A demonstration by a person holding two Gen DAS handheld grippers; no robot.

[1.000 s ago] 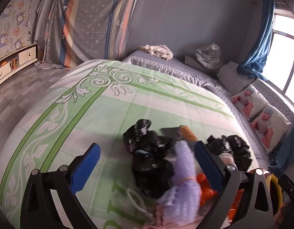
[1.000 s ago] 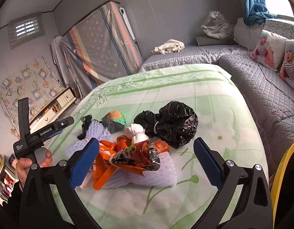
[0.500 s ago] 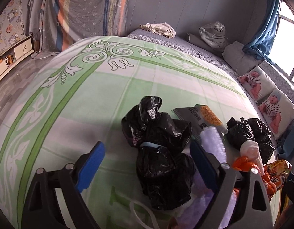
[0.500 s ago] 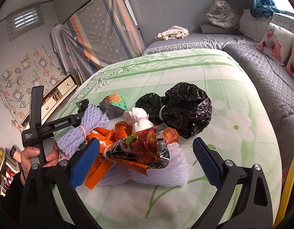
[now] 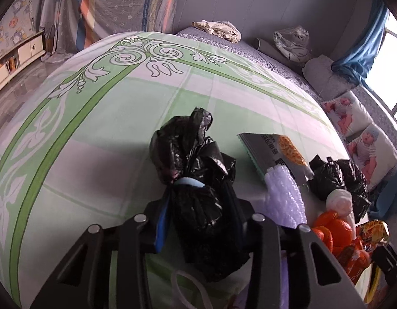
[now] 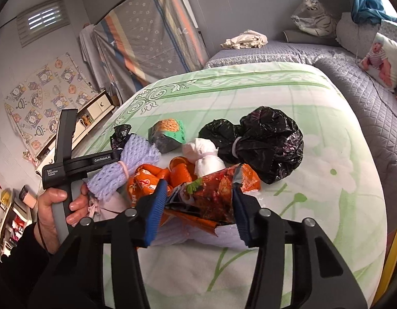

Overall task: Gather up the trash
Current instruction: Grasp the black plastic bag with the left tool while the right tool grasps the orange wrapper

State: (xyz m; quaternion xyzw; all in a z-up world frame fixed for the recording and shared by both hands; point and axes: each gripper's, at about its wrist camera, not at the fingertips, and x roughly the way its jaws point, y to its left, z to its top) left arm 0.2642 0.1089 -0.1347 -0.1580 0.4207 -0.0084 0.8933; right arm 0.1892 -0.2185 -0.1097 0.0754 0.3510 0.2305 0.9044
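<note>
Low centre, the left gripper (image 5: 198, 221) fingers are closing on a crinkly, knotted black plastic bag (image 5: 196, 180), contents hidden. The right gripper (image 6: 196, 206) fingers are closing on a glossy red snack wrapper (image 6: 211, 198) on the bed (image 6: 327, 206).

Black bag (image 5: 198, 206); green-white scrolled bedspread (image 5: 95, 118); red wrapper (image 6: 211, 195), perhaps foil.

Both claws have dropped closer to the trash heap on the bed. The left claw (image 5: 198, 213), wide apart a second ago, is closing around the black bag (image 5: 198, 206). The right claw (image 6: 196, 206) is likewise closing on the red snack wrapper (image 6: 206, 198).
</note>
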